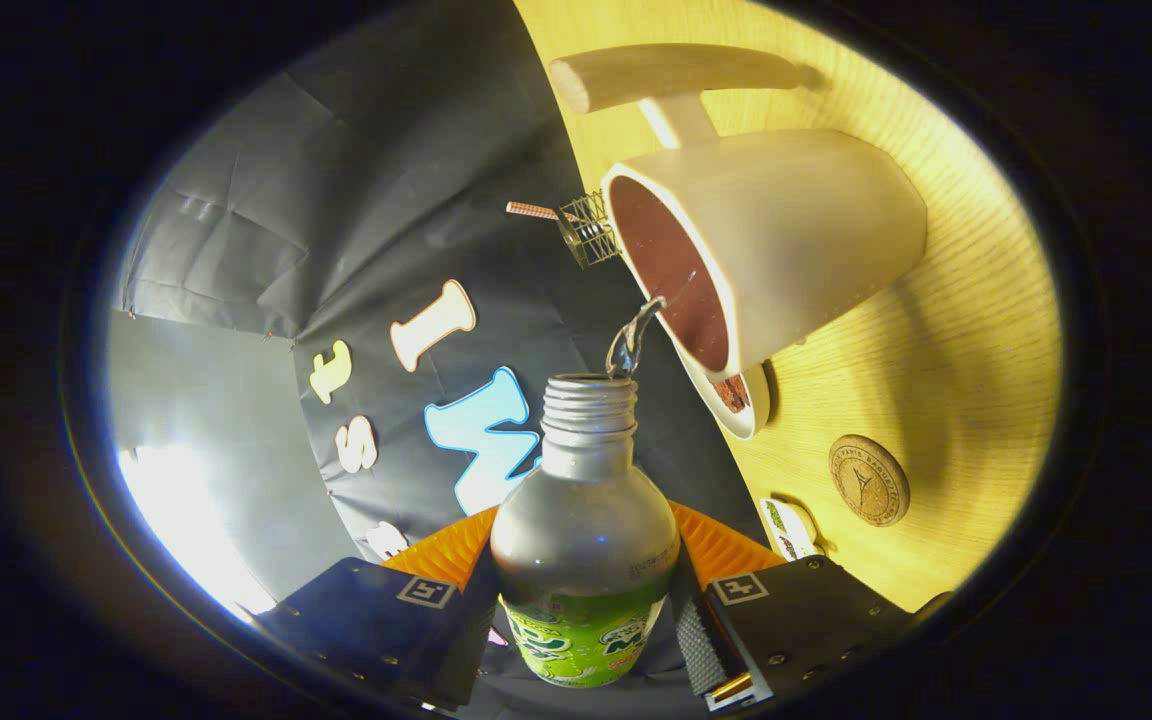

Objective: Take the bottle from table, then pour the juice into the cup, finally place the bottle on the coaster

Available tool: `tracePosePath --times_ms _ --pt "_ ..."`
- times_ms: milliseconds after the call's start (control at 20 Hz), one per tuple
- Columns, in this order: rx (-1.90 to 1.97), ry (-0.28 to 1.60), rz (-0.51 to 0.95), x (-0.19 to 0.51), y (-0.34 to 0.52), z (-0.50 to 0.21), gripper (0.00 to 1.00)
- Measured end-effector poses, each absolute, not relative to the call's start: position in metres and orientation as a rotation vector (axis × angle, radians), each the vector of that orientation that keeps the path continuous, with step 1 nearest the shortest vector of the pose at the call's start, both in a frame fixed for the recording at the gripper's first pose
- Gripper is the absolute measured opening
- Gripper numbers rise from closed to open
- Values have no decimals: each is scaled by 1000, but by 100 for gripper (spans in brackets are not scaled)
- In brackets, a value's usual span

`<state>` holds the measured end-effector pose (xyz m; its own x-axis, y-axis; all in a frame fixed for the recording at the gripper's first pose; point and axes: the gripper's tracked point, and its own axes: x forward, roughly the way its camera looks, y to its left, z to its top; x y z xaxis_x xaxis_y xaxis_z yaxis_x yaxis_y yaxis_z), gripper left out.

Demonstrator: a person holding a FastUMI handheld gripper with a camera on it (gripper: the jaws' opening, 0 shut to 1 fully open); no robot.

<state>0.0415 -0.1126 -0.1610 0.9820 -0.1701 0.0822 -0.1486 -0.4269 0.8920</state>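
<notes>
Gripper (584, 610): jaws clamped on both sides of the bottle (584, 540).
Bottle: tipped, juice (633, 338) streaming toward the cup (786, 240).
Coaster (868, 480): on worktop (976, 330), beside cup.
Risk: stream at rim; slight drift likely spills.

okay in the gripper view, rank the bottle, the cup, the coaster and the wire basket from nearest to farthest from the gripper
1. Bottle: clamped between the fingers of the gripper.
2. Coaster: on the table, ahead and to one side of the fingers.
3. Cup: just beyond the bottle's mouth, catching the stream.
4. Wire basket: behind the cup's rim.
</notes>
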Motion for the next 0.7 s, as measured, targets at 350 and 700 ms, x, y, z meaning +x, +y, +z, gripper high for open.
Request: tracePosePath --times_ms 350,700 --pt "2061 -221 9 41 -115 -155 77" --pt "2098 -216 20 38 -114 -154 77"
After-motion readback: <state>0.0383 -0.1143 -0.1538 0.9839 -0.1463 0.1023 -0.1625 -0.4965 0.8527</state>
